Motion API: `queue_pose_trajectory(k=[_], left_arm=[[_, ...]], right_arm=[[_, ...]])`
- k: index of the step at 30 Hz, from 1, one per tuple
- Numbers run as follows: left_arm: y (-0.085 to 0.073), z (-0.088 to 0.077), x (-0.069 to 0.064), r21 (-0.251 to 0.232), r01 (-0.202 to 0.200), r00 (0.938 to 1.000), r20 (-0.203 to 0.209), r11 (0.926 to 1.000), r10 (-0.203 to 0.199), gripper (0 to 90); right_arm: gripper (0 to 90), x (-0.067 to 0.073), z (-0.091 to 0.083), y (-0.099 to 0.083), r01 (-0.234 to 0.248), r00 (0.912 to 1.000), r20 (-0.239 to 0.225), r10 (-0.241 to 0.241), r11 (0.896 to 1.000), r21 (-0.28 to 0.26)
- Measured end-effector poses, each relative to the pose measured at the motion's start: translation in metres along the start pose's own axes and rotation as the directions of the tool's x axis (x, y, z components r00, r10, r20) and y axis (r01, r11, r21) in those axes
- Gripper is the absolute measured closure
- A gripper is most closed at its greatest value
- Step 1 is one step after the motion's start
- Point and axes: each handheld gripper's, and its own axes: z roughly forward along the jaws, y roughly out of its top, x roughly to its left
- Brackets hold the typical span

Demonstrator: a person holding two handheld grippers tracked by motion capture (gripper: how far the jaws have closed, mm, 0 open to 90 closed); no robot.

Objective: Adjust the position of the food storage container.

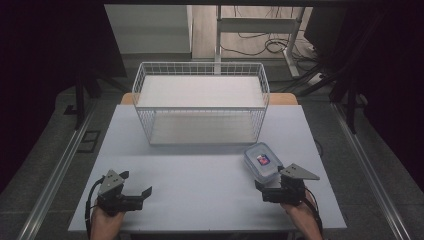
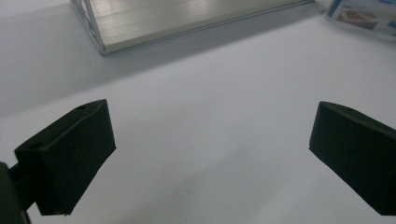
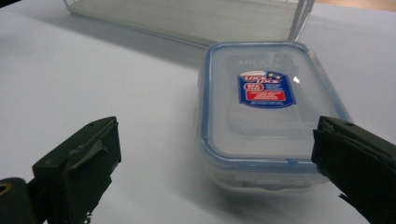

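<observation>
Right gripper view: gripper [image 3: 212, 163], jaws apart, faces lidded container [image 3: 266, 112] just ahead.

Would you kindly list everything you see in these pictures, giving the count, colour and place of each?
Table: one, pale grey top, centre of the high view.
Wire basket: one, white, at the far middle of the table, with a pale flat floor inside.
Food container: one, clear with a blue-rimmed lid and a blue and red label, near right of the table, just ahead of the right tool.
Desk frame: one, white, on the floor beyond the table, cables around it.
Left tool: one, black with a grey plate, near left of the table, jaws open over bare table.
Right tool: one, black with a grey plate, near right, jaws open, close behind the container.
</observation>
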Motion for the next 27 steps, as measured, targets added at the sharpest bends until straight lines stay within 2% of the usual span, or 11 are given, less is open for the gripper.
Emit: queue_pose_trajectory(k=[3,4,7,9,11,19,23,27], left_arm=[[0.000,0.002,0.000,0.014,-0.004,1.0000,0.007,0.9999,0.004,0.0],[-0.001,0.004,-0.001,0.020,-0.013,0.9999,0.009,0.9997,0.013,0.1],[-0.001,0.004,-0.001,0.019,-0.020,0.9997,0.012,0.9996,0.020,0.1],[-0.001,0.005,-0.002,0.019,-0.022,0.9996,0.015,0.9996,0.022,0.1],[0.000,0.005,-0.003,0.020,-0.025,0.9994,0.024,0.9995,0.024,0.1],[-0.001,0.008,-0.002,0.029,-0.016,0.9992,0.036,0.9994,0.015,0.1],[-0.001,0.009,-0.003,0.032,-0.021,0.9992,0.035,0.9993,0.020,0.2],[-0.001,0.010,-0.005,0.038,-0.029,0.9990,0.036,0.9989,0.027,0.2]], right_arm=[[1.2,-0.001,0.000,0.001,-0.003,0.9999,0.014,0.003,1.000,-0.004],[0.5,-0.001,0.000,0.001,0.001,0.9994,0.036,-0.001,1.000,-0.003],[0.0,0.000,0.001,0.001,0.012,0.9987,0.050,-0.012,1.000,-0.001],[0.0,0.000,0.002,0.002,0.012,0.9989,0.045,-0.013,1.000,0.014],[0.0,0.000,0.002,0.002,0.006,0.9999,0.015,-0.007,0.999,0.037],[0.0,-0.002,0.003,0.008,0.001,1.0000,0.008,-0.001,0.997,0.078],[3.7,-0.007,0.006,0.010,-0.011,0.9999,0.003,0.011,0.995,0.099],[17.0,-0.012,0.005,0.017,-0.023,0.9997,0.004,0.022,0.997,0.075]])
